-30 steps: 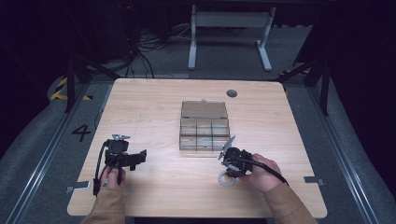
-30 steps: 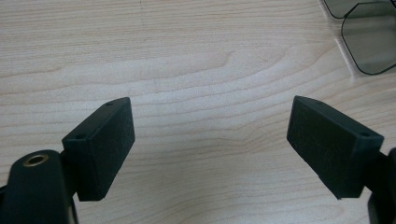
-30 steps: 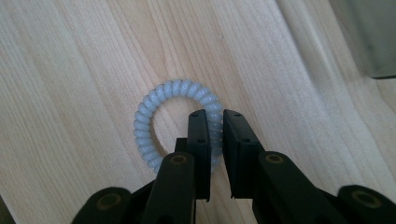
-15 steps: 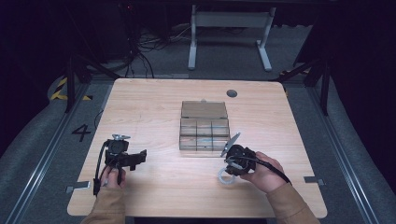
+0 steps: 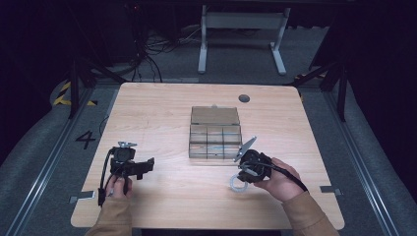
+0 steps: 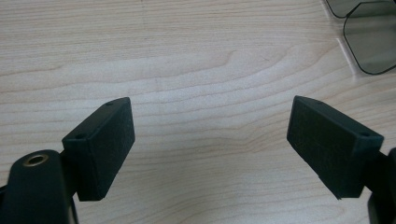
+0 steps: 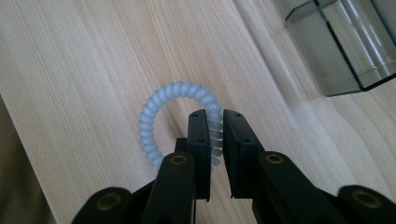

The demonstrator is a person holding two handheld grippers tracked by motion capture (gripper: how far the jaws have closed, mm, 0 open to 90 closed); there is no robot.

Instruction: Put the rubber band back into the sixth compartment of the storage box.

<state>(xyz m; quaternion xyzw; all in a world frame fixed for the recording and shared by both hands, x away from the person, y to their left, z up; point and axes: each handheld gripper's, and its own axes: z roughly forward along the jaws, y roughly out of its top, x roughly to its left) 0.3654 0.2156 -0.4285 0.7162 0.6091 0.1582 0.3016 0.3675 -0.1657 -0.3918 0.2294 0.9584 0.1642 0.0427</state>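
Note:
A pale blue spiral hair tie point(image 7: 159, 116) lies on the wooden table point(image 5: 162, 113) near its front right. My right gripper point(image 7: 215, 114) is shut on the ring's right side, with coils pinched between the pads. From above, that gripper point(image 5: 244, 173) points down at the hair tie point(image 5: 236, 184), just in front of a smoky clear compartment box point(image 5: 215, 135). My left gripper point(image 5: 147, 165) sits at the front left, pointing right. Its jaws stand wide open point(image 6: 210, 135) over bare wood, with nothing between them.
The box's corner point(image 7: 345, 51) stands close beyond the right gripper. Smoky translucent plastic point(image 6: 369, 42) shows at the top right of the left gripper view. A dark round grommet point(image 5: 244, 98) sits in the table's far side. A white frame point(image 5: 241, 29) stands on the floor behind.
The right gripper has shifted slightly above the hair tie while staying shut on it. The left hand has kept still.

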